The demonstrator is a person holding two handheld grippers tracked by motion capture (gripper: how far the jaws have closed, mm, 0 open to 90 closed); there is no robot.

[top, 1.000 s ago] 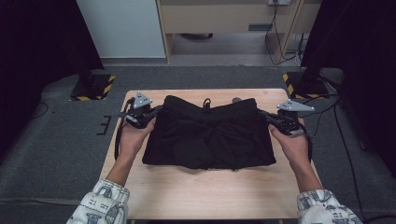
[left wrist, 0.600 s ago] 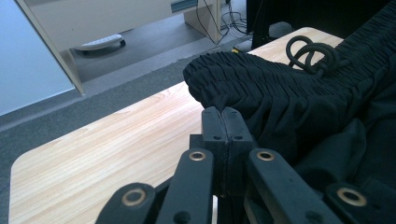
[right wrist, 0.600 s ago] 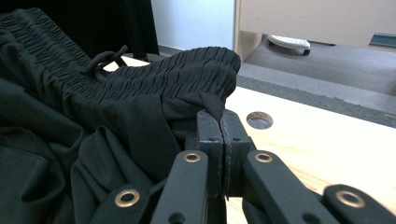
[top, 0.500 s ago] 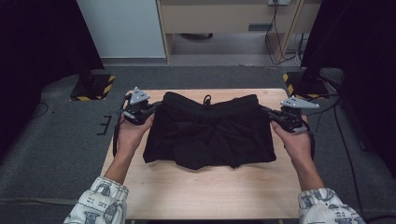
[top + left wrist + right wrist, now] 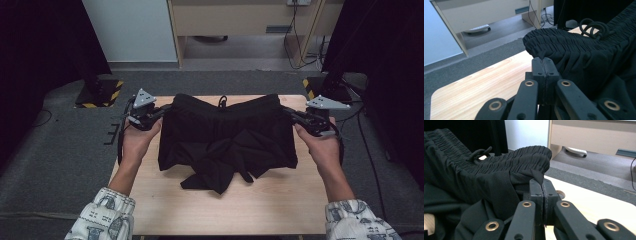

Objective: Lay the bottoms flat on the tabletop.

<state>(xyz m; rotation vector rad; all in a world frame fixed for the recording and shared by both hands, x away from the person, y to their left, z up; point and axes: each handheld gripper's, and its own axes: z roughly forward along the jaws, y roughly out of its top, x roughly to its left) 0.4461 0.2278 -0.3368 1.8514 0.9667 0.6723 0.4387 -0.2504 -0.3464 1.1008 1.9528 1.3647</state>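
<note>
Jaws of left gripper [image 5: 161,111] and right gripper [image 5: 289,113] pinch shorts [image 5: 227,137] waistband corners; lift evenly, keep waistband taut, hems clearing table [image 5: 150,200].

no readable text, labels, brands or numbers anywhere here, nothing legible on any surface honestly.

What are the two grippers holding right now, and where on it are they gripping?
Both hold the black shorts by the elastic waistband: the left gripper pinches one end, the right gripper the other.
</note>
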